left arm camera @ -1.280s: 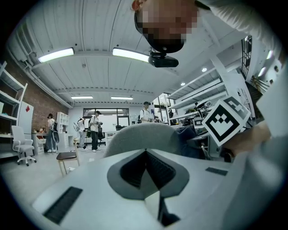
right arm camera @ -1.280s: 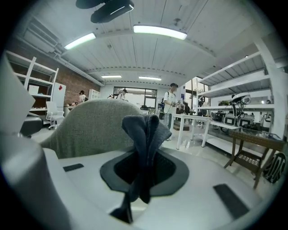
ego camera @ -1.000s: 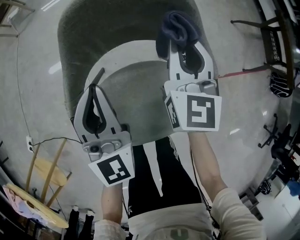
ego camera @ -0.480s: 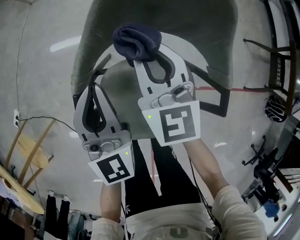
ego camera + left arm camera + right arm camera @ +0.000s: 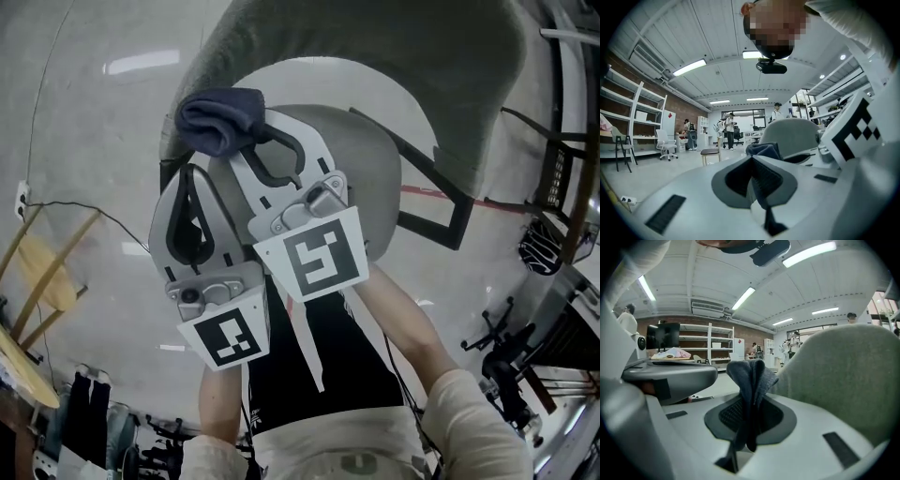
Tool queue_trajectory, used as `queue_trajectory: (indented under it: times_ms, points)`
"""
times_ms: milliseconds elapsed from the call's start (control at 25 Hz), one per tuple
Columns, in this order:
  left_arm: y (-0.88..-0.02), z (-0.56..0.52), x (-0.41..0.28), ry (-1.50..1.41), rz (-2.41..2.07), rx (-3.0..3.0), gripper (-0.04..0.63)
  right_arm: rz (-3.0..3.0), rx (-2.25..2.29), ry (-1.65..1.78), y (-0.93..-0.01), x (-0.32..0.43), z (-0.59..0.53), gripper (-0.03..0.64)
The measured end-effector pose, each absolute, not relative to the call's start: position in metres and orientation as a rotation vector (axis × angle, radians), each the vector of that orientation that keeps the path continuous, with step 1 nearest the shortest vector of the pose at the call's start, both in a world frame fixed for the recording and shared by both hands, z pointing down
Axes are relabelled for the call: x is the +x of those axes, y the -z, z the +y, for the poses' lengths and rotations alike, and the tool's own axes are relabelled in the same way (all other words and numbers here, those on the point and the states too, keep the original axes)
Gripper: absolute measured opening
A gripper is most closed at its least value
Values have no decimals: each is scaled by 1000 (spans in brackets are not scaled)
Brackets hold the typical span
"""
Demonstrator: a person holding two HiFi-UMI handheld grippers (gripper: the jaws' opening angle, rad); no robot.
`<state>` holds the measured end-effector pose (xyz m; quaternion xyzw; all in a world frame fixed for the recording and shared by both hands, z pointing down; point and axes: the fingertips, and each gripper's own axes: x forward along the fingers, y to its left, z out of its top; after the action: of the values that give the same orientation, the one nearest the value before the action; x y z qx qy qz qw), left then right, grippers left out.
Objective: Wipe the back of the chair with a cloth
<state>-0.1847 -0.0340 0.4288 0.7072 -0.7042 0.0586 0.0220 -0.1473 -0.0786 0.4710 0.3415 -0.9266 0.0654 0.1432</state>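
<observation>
Left tongs (image 5: 191,187) were pressed together, empty, at 9 o'clock of the seat (image 5: 375,178). Right tongs (image 5: 253,142) pinched the bunched dark cloth (image 5: 218,119) at 10 o'clock, by the chair back (image 5: 394,47) left end.

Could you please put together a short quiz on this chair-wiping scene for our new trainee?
1. Multiple choice: the cloth gripped by the right tongs is A) dark blue, B) yellow, C) white.
2. Short answer: how do the jaws of the left tongs stand?
3. True or false: the left tongs hold a second cloth.
Key: 1 A. 2 Together, with nothing between them. 3 False.
</observation>
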Motion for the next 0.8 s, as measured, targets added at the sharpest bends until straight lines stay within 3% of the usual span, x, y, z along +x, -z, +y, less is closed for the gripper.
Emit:
queue_trajectory:
  times_ms: [800]
  points:
    - [-441, -31, -183, -153, -2155, 2184, 15, -2688, 895, -158, -495, -175, -95, 60]
